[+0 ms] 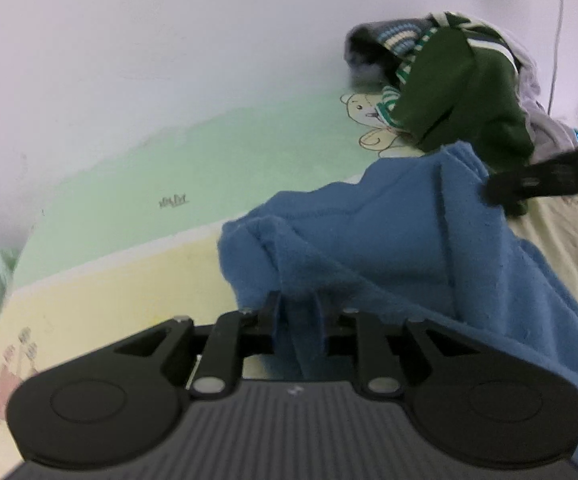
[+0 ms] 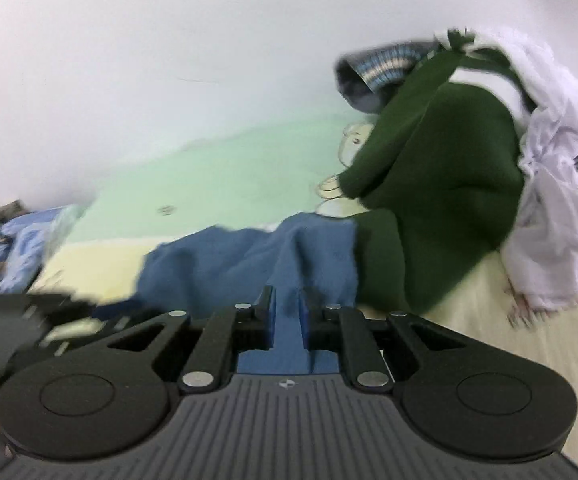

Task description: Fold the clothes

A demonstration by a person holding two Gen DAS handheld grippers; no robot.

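On the bed sheet [image 1: 121,280], against the pale wall [image 1: 169,40], lies the blue cloth [image 1: 369,240], bunched and partly lifted. My left gripper [image 1: 297,304] has its fingers drawn narrow and pinched on a fold of the blue cloth; the fabric hangs down between the pads and drapes to the right of them. My right gripper [image 2: 287,304] is likewise narrow, with blue cloth [image 2: 249,256] pressed between its fingers; in the left wrist view its black fingers [image 1: 549,176] meet the cloth's upper right corner. Both grips appear firm, and the cloth is stretched between the two.

Behind the blue cloth, toward the wall, stands a pile: a dark green garment [image 2: 441,168] touching the cloth's far edge, a striped knit [image 2: 385,64] on top, white cloth [image 2: 549,216] to the right. Right wrist view is blurred; fine detail there cannot be confirmed. Printed bedding [image 2: 5,248] lies far left of the cloth.
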